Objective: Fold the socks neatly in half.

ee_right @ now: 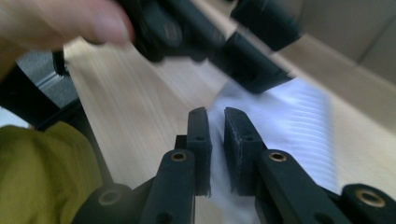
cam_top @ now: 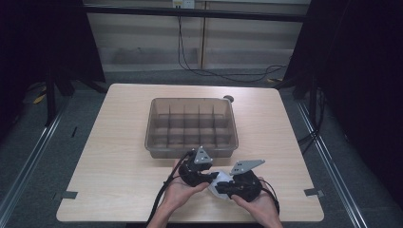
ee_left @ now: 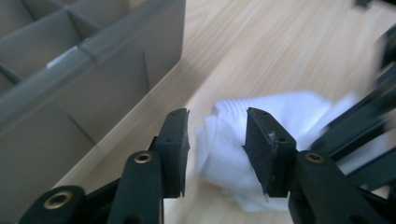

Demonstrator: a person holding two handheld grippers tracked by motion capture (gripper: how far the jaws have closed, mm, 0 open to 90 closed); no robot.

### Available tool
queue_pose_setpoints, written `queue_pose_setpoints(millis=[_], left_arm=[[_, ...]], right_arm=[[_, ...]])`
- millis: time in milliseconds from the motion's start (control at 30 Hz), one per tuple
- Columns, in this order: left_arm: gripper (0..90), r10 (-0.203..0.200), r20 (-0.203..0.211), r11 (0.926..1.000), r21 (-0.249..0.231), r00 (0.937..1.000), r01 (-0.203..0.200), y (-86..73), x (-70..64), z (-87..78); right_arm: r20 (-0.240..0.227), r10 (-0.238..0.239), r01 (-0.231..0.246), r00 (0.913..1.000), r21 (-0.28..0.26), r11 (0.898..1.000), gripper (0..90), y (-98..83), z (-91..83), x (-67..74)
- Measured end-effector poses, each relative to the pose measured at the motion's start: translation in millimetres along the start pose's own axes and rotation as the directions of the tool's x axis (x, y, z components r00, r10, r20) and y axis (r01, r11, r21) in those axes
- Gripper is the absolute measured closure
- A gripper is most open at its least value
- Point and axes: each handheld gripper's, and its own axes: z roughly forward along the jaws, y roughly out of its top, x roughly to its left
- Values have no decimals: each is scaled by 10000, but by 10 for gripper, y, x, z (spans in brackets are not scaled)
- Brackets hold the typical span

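A white sock [cam_top: 216,186] lies on the wooden table [cam_top: 119,171] near its front edge, between my two grippers. My left gripper [cam_top: 210,179] comes at it from the left. In the left gripper view its jaws [ee_left: 217,135] stand apart, with the bunched sock [ee_left: 289,105] lying between and beyond the pads, which do not press on it. From the right, my right gripper [cam_top: 222,188] reaches the sock. Its jaws [ee_right: 217,116] are nearly together over the sock's near edge [ee_right: 289,121], with white cloth showing in the narrow gap. The left gripper [ee_right: 252,56] crosses the top of that view, blurred.
A grey see-through bin [cam_top: 190,151] with several divided compartments stands mid-table just beyond the grippers; its wall [ee_left: 116,79] is close on the left gripper's left. A small dark round thing [cam_top: 229,99] sits behind the bin. Bare tabletop lies left and right of the hands.
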Motion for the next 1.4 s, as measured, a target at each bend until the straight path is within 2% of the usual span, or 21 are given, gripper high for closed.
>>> queue_pose_setpoints(millis=[100,200,333,400,500,567,733,767,900,933,1033,1133,1300,1400], left_arm=[[607,81,-65,10000,49,9999,-81,-1,-6,-10],[605,206,-113,9998,49,9997,-205,-6,-8,-23],[603,221,-108,9997,71,9997,-220,-14,-17,-30],[603,213,-119,9998,67,9997,-212,-20,-17,-21],[605,245,-88,9996,104,9997,-244,-21,-31,-16],[606,307,-114,9995,124,9995,-306,-23,-43,-12],[607,206,-76,9997,106,9998,-205,-45,-44,20],[609,208,-46,9996,184,9998,-207,-48,-44,28],[617,197,-106,9995,231,9998,-194,-58,-43,49],[618,199,-116,9995,239,9997,-196,-58,-39,48],[600,90,-140,9999,108,9999,-89,-57,-15,21],[592,-258,-233,9995,-186,9994,254,-55,7,-39],[634,39,-135,9994,-339,9999,-44,-82,-17,-167],[656,-56,48,9991,-421,10000,58,-104,2,-204]], right_arm=[[114,225,-219,9997,-492,9986,824,18,-131,-47],[586,507,-457,9970,-846,9954,848,37,-204,-82],[686,706,-680,9951,-391,9969,833,3,-128,-152],[439,519,-516,9977,-94,9986,783,-31,-73,-116],[222,265,-268,9994,101,9996,796,-68,-36,-59],[385,312,-319,9988,182,9993,774,-91,-37,-47],[498,624,-640,9968,302,9975,605,-171,-27,-51],[505,555,-574,9972,368,9977,568,-184,-6,-38],[621,459,-489,9970,480,9977,511,-191,54,-20],[742,374,-411,9965,493,9979,509,-185,67,-18],[716,304,-344,9970,552,9979,505,-170,96,-33],[608,434,-462,9972,456,9979,510,-176,112,-66],[452,520,-538,9976,394,9978,570,-187,126,-133],[779,524,-559,9956,434,9975,575,-172,138,-140]])
